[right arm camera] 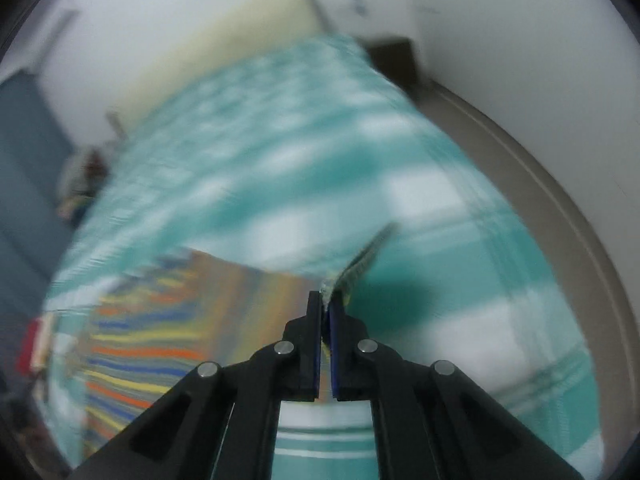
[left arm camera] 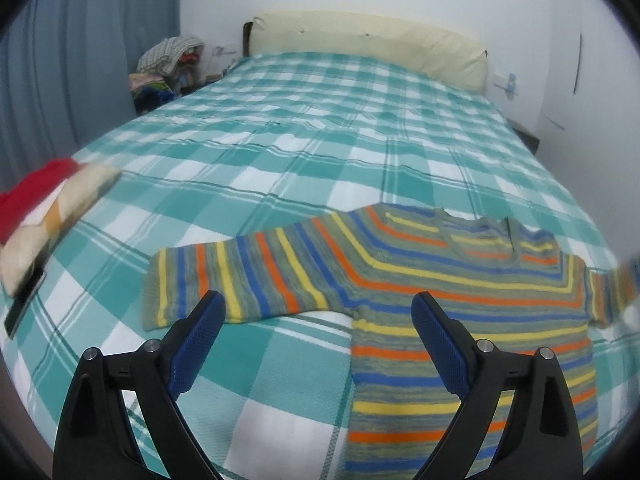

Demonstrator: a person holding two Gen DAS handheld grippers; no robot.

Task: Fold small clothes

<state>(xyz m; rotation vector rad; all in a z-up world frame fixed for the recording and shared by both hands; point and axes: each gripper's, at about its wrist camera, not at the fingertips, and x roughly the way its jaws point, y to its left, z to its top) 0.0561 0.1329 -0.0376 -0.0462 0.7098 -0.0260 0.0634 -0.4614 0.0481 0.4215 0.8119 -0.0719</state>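
**Inspector:** On the bed (left arm camera: 280,128), over the teal-and-white checked cover, a striped knitted sweater (left arm camera: 460,280) lies flat, neck toward the cream headboard (left arm camera: 360,40). Its stripes run orange, yellow and blue on grey-green. One sleeve is stretched out to the picture's left.

**Clerk:** And the left gripper (left arm camera: 318,312)?

**Inspector:** Jaws wide apart, nothing between them. It hangs above the cover, at the sweater's armpit, touching no cloth.

**Clerk:** The right gripper (right arm camera: 326,300)?

**Inspector:** Jaws together, clamped on a thin edge of the sweater. The pinched cloth rises off the cover to the pads and casts a shadow just beside them. That view is heavily blurred, so which part of the garment is pinched I cannot tell for certain; the left wrist view shows the far sleeve smeared and lifted at the right edge.

**Clerk:** Anything else on the bed?

**Inspector:** A folded stack of clothes (left arm camera: 48,216), red over cream, near the left edge, well apart from the sweater. A dark flat object (left arm camera: 24,308) lies just beside it. Off the bed, in the corner by the blue curtain (left arm camera: 80,60), stands a heap of laundry (left arm camera: 168,68).
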